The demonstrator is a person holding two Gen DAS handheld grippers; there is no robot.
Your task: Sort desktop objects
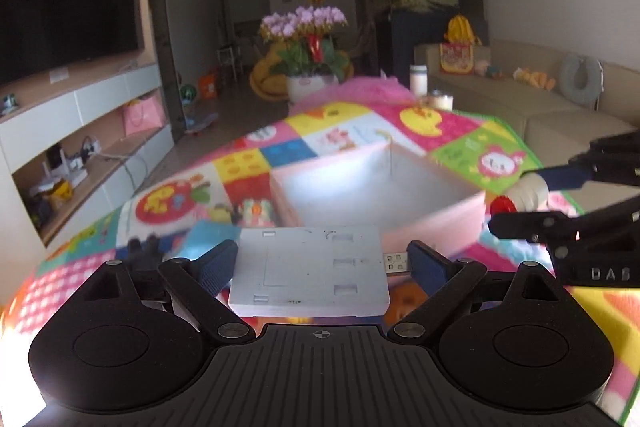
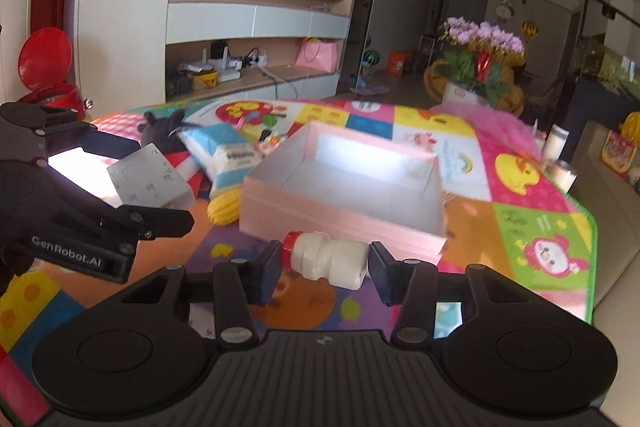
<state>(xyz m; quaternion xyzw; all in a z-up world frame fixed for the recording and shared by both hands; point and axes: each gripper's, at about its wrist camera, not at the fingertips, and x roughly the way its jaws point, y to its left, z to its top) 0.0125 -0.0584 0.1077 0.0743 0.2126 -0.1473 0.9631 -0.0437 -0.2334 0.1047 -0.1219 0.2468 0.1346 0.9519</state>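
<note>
My left gripper is shut on a flat white plastic device with a USB plug on its right side, held above the mat just before the pink box. It also shows in the right wrist view. My right gripper is shut on a small white bottle with a red cap, held sideways near the front wall of the open, empty pink box. In the left wrist view the bottle hangs to the right of the box.
A colourful play mat covers the table. Left of the box lie a tissue pack, a yellow corn toy and a dark plush toy. A pink fluffy item and jars stand at the far end. A sofa lies to the right.
</note>
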